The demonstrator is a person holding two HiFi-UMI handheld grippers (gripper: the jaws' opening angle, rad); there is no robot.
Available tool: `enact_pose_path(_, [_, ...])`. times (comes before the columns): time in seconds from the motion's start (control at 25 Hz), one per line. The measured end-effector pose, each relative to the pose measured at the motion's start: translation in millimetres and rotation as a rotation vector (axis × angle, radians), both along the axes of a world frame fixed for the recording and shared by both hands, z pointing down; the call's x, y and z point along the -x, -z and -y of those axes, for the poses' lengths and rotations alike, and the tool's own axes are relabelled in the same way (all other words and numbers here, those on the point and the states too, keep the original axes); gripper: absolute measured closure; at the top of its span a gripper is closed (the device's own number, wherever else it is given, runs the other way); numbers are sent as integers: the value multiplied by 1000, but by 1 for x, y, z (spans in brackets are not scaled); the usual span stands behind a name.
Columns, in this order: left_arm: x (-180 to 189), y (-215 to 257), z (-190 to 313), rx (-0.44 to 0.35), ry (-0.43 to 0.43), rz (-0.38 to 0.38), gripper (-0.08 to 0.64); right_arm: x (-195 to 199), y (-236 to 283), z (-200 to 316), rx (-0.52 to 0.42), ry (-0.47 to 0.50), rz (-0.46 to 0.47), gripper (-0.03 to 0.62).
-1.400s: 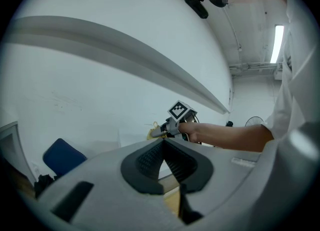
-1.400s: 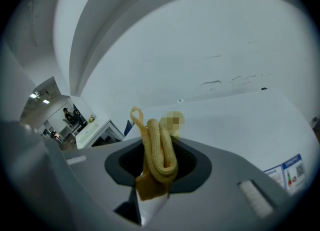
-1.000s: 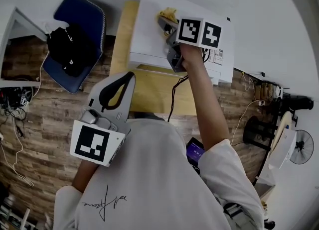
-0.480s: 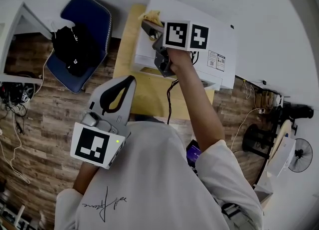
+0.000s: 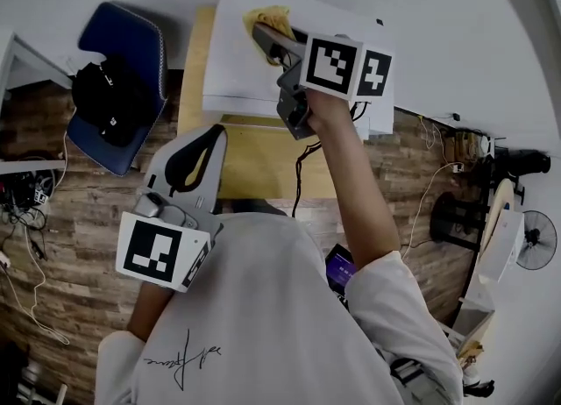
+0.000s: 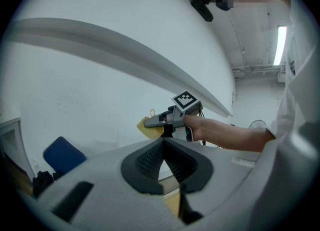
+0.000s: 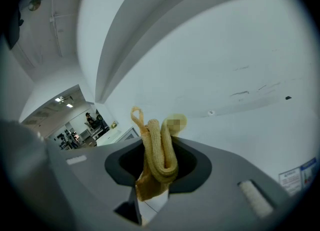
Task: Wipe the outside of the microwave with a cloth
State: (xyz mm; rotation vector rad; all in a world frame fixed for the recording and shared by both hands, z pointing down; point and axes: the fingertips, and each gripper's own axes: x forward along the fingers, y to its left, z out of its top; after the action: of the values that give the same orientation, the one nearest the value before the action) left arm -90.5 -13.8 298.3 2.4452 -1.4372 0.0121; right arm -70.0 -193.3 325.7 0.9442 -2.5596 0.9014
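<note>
The cloth (image 5: 270, 17) has slid from the left edge of the microwave (image 5: 230, 61) back toward the middle of its top. At lower left the left gripper (image 5: 215, 136) rests closed and empty, kept clear of the wiping. At upper centre the right gripper (image 5: 267, 39) clamps the cloth and presses it on the top, probably to rub. Only the right gripper view shows the folds between the jaws; only the head view shows its place.

Blue chair (image 5: 131, 39) beside wooden table (image 5: 263, 159)
</note>
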Motion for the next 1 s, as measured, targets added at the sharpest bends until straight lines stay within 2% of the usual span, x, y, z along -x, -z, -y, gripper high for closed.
enact_pose_path(0.48, [-56, 3, 8, 3, -115, 21, 568, -144, -8, 9, 12, -201, -42, 474])
enact_pose_path(0.6, [-67, 2, 10, 1, -120, 46, 568, -179, -9, 11, 14, -248, -46, 474])
enact_pose_path(1.0, [-88, -1, 22, 3, -152, 41, 568, -278, -26, 9, 26, -385, -130, 473])
